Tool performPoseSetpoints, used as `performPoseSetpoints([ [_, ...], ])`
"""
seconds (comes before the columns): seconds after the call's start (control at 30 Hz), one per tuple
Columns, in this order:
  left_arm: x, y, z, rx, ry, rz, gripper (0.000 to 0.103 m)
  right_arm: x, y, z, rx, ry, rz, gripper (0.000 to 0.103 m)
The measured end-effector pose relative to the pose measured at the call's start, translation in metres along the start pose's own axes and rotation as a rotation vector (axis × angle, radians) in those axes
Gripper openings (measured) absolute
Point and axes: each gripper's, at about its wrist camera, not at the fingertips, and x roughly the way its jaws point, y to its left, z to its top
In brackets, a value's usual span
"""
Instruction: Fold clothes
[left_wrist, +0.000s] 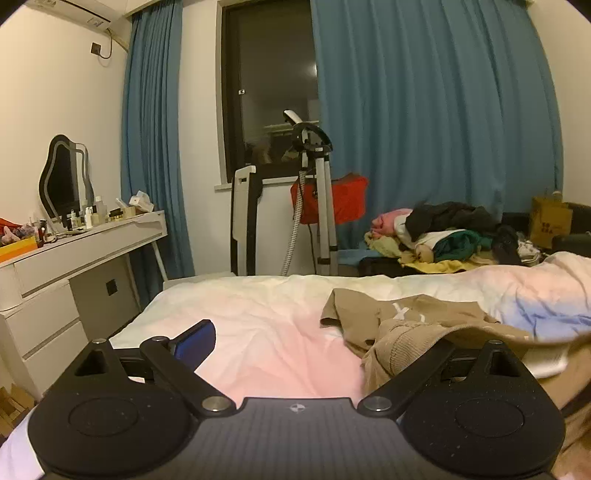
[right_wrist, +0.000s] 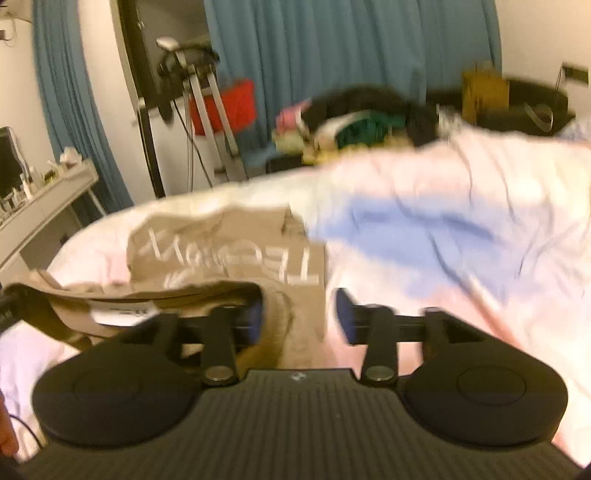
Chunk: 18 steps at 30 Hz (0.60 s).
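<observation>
Tan sweatshirt (left_wrist: 402, 317) drapes each gripper's one finger; jaws spread.

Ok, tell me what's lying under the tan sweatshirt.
The tan sweatshirt lies on the bed's pink, white and blue duvet, which shows all around it. Whatever sits directly beneath the crumpled fabric is covered. Both grippers are open.

The sweatshirt (left_wrist: 424, 321) is tan cloth, matt, with a ribbed knit hem and a white paper-like label. The bedsheet (left_wrist: 266, 325) is soft, wrinkled cloth. The left gripper (left_wrist: 317, 343) is matt black plastic with shiny metal pivots. The dresser (left_wrist: 74, 258) looks smooth, white.
</observation>
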Motion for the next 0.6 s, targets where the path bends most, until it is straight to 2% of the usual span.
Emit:
performPoseSetpoints([
  [0.07, 0.0, -0.001, 0.001, -0.001, -0.002, -0.012, 0.097, 0.006, -0.004, -0.002, 0.043, 0.049, 0.033, 0.065],
  [0.17, 0.001, -0.002, 0.001, 0.007, -0.002, -0.008, 0.097, 0.017, 0.01, -0.009, -0.044, 0.118, 0.036, 0.064],
  [0.23, 0.003, -0.002, 0.0, 0.015, 0.01, 0.014, 0.097, 0.019, 0.018, -0.018, -0.116, 0.12, -0.014, 0.063],
  [0.3, 0.005, 0.0, -0.002, 0.024, 0.029, 0.032, 0.099, 0.016, 0.013, -0.018, -0.094, 0.072, -0.115, 0.064],
  [0.33, 0.005, 0.001, -0.004, 0.03, 0.046, 0.029, 0.1, 0.011, 0.005, -0.016, -0.045, 0.043, -0.141, 0.064],
  [0.4, 0.005, 0.002, -0.007, 0.044, 0.081, 0.021, 0.103, 0.0, -0.01, -0.01, 0.058, -0.017, -0.168, 0.064],
  [0.47, 0.004, -0.003, -0.014, 0.088, 0.14, -0.003, 0.103, -0.017, -0.014, -0.007, 0.098, -0.131, -0.182, 0.064],
  [0.53, -0.001, -0.007, -0.023, 0.113, 0.189, -0.027, 0.103, -0.032, -0.007, -0.006, 0.083, -0.241, -0.202, 0.064],
  [0.6, -0.01, -0.01, -0.025, 0.137, 0.188, -0.038, 0.103, -0.046, 0.003, -0.006, 0.047, -0.331, -0.231, 0.064],
])
